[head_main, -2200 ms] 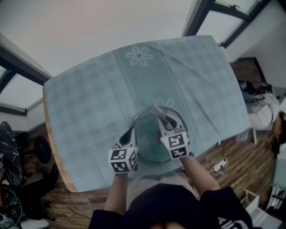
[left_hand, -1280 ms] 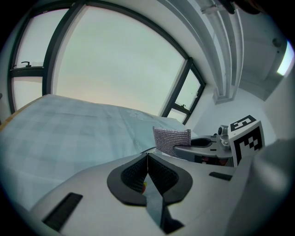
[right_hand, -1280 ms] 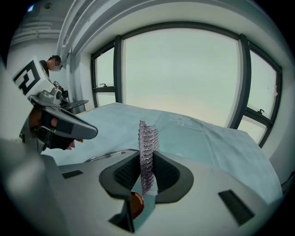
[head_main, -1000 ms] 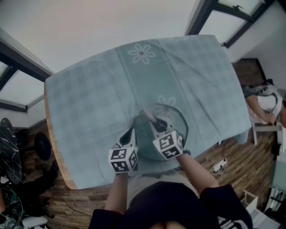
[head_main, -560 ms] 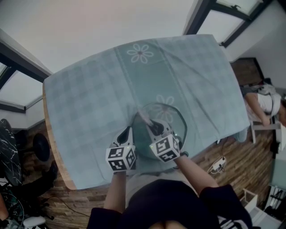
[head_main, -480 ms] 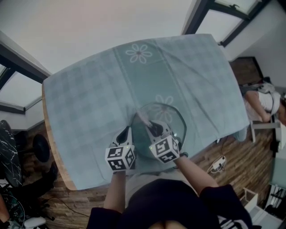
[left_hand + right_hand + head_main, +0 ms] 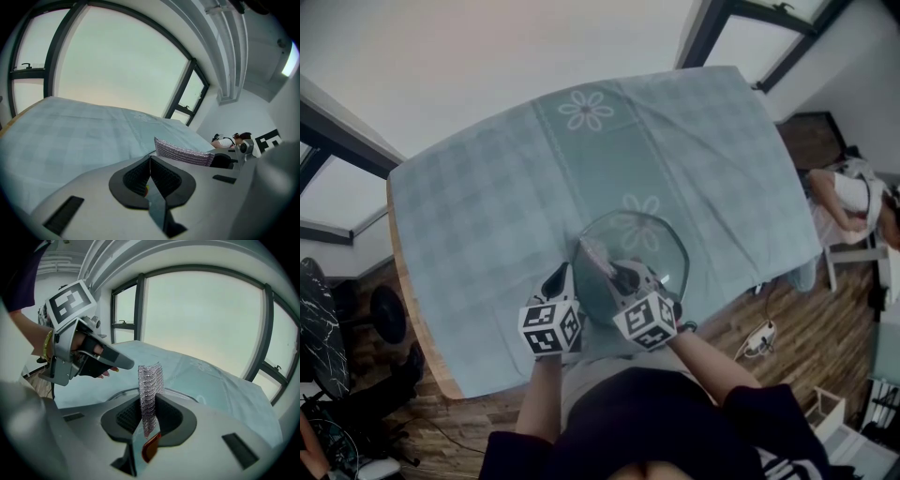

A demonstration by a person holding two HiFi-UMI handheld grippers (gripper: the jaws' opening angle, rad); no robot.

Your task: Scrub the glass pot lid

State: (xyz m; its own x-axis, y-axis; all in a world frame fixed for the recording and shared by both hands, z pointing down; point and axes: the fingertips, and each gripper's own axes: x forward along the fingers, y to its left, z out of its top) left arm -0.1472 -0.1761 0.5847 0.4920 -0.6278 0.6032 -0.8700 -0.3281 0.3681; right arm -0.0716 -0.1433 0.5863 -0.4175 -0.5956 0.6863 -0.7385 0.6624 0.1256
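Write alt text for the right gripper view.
The right gripper is shut on an upright strip of silvery mesh scrubber, with the rim of the glass pot lid just beyond it on a teal tablecloth. At upper left a hand holds the shut left gripper; large windows stand behind.

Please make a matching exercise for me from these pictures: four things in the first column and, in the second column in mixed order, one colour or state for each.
Column one:
1. scrub pad
2. glass pot lid
3. tablecloth
4. left gripper

Column two:
a. jaws together
b. pale teal with a flower print
c. clamped in the right gripper
d. round and transparent

Pairs: 1-c, 2-d, 3-b, 4-a
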